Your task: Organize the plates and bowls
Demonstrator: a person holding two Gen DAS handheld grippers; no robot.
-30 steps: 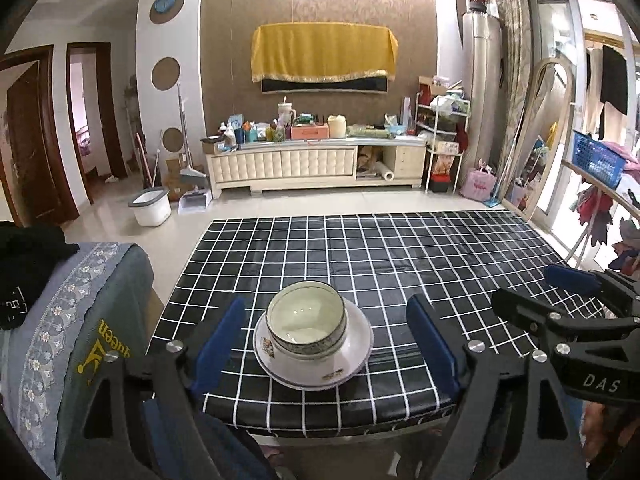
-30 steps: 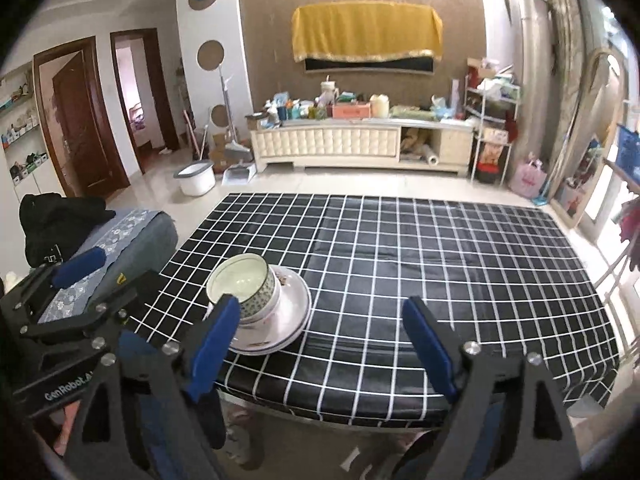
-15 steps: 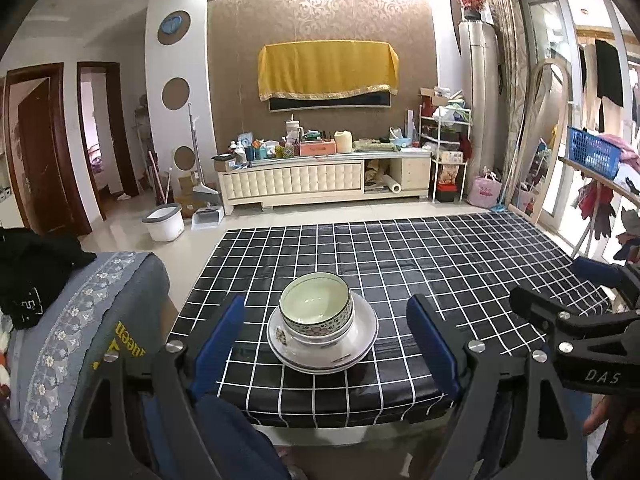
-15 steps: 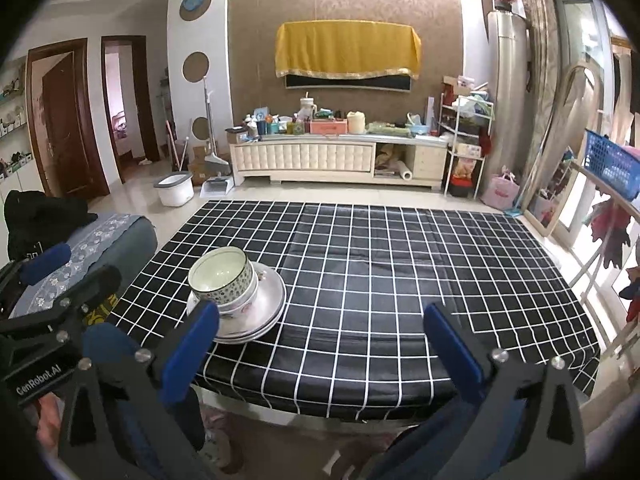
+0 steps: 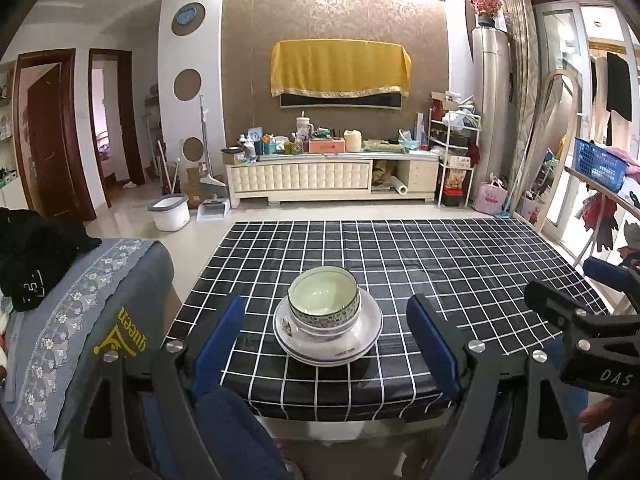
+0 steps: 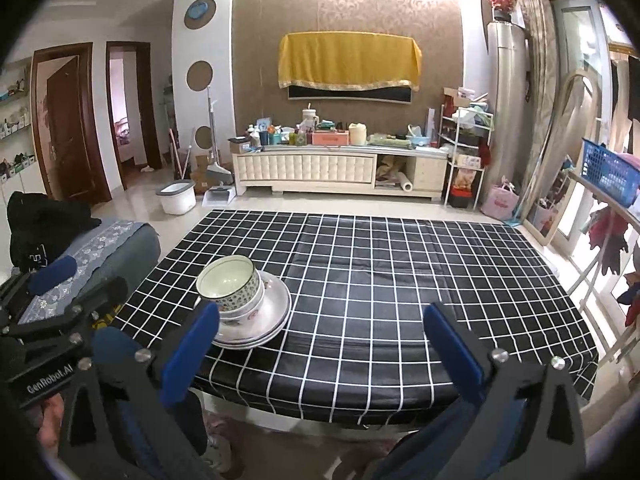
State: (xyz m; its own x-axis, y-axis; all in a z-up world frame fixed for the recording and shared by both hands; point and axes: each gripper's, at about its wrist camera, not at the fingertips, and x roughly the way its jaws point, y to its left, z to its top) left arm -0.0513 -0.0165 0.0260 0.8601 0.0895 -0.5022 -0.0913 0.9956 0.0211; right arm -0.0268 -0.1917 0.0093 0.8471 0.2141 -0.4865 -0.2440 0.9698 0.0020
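At the far left a grey embroidered sofa arm carries a black garment. Next comes the left gripper, its blue fingers spread wide apart with nothing between the pads; it is held short of the desk's near edge. The black grid-patterned desk carries the stack near its front left corner: two bowls nested one in the other, sitting on stacked white plates. In the right wrist view the same stack lies just beyond the left finger of the right gripper, touching neither finger. The right gripper's fingers stand fully apart over bare cloth, holding nothing.
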